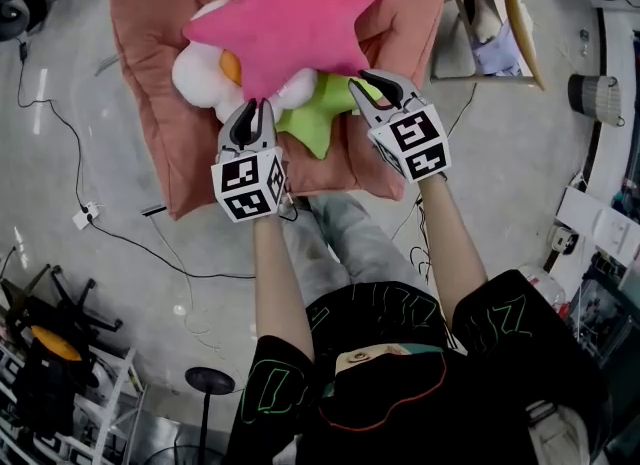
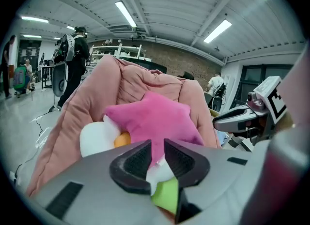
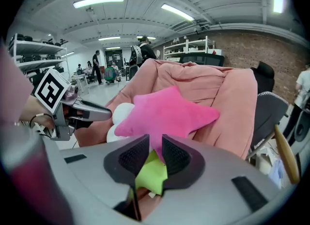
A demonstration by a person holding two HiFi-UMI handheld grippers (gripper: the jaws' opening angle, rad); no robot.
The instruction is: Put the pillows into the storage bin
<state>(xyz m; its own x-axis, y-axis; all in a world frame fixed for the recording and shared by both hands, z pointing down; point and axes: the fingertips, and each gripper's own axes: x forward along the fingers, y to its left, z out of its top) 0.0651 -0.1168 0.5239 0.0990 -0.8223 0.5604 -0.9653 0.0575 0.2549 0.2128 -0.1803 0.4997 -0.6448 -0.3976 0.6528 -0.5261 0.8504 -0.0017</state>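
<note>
A bright pink star pillow lies on top of a white flower pillow and a lime green star pillow. All three rest on a large salmon-pink padded cushion. My left gripper is at the near edge of the pile, by the white flower and under the pink star's lower point. Its jaws stand a narrow gap apart with nothing pressed between them. My right gripper hovers at the green star's right side, also slightly open and empty. In the left gripper view the pink star is just beyond the gripper. In the right gripper view the green star shows under the gripper.
A wooden-framed chair stands at the upper right, close to the cushion. Cables run over the grey floor at left. A rack stands at the lower left. People stand far back in the room.
</note>
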